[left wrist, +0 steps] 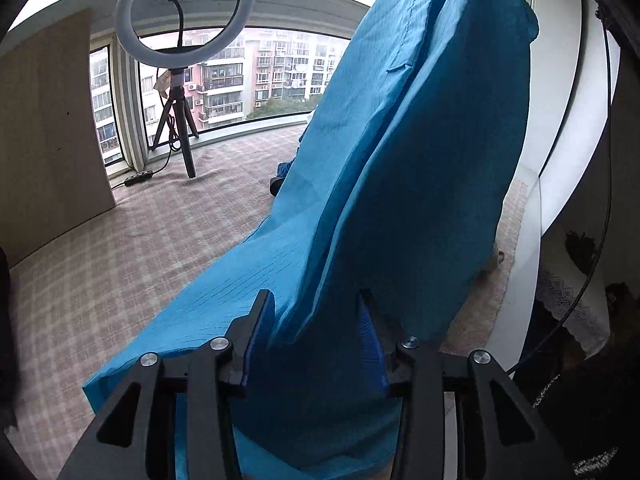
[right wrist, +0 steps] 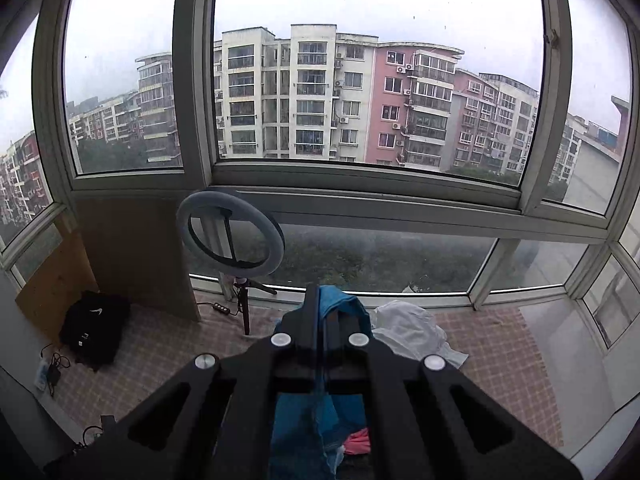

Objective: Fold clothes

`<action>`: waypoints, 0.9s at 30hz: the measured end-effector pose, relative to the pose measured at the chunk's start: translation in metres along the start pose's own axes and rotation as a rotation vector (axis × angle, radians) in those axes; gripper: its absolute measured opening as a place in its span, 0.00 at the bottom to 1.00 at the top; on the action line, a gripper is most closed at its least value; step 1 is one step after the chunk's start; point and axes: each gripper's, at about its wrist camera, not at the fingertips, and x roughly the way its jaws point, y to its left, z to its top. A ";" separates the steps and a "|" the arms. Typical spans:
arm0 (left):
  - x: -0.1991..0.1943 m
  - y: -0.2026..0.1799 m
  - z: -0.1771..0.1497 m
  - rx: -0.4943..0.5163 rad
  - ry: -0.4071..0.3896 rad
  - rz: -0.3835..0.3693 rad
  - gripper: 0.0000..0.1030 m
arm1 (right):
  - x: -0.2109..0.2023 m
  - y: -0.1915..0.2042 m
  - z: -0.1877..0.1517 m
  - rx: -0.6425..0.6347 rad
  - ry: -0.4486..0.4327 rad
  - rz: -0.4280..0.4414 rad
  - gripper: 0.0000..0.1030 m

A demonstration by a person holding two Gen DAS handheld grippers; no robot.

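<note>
While my left tongs (left wrist: 316, 320) stand spread with the blue garment (left wrist: 420, 152) loose between the pads, my right tongs (right wrist: 325, 300) are pressed together, pinching its upper edge. The cloth hangs from there and trails onto the checked floor covering (left wrist: 120, 280). I should lower the right side slowly, laying the fold flat before letting go.

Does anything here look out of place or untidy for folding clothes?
Yes. A white garment lies crumpled on the checked cover by the window, unfolded. A black bag sits slumped in the corner.
</note>
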 end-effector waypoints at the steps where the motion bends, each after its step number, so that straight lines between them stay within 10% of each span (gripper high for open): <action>1: 0.000 0.000 -0.001 0.000 -0.003 0.012 0.38 | 0.001 0.000 0.000 -0.006 0.002 0.001 0.01; 5: 0.001 0.004 -0.001 -0.007 -0.017 0.058 0.38 | 0.007 -0.004 -0.001 -0.009 0.009 0.009 0.01; 14: -0.006 0.001 0.000 0.070 -0.017 0.104 0.00 | 0.011 -0.012 -0.004 0.009 0.021 0.000 0.01; 20: -0.128 0.045 0.059 -0.017 -0.187 0.101 0.00 | -0.013 -0.034 0.001 0.067 -0.007 -0.016 0.01; 27: -0.296 0.075 0.114 0.000 -0.459 0.356 0.00 | -0.070 -0.046 0.007 0.244 -0.208 0.160 0.01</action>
